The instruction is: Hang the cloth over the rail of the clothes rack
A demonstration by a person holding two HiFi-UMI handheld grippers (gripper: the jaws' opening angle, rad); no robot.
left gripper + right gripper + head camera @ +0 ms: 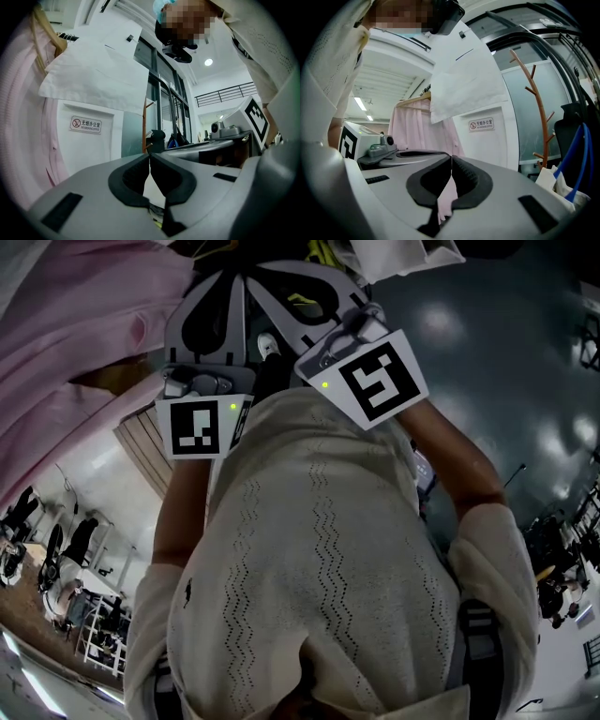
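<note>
— Close against the chest, both tools point up side by side: left gripper (149, 157), right gripper (451, 158). What do they hold?

— Nothing that I can see. The left's fingers (131, 180) meet at the tips, and only wall shows through the gap below them. The right's fingers (471, 180) are together too. The pink in their gap is the garment (417, 126) beyond, not something pinched.

— And the cloth?

— Up ahead, the white cloth (464, 79) hangs free, apart from both tools and just beside the garment. I'd judge it's already draped, though I can't make out the rail itself.

— So how do we finish well?

— Check that it falls evenly on both sides. If one edge sags, open one pair of fingers, pinch the hem lightly and draw it straight down, without snagging the garment. Farther back, the sign (481, 124) and coat stand (536, 98) are well out of the way.
</note>
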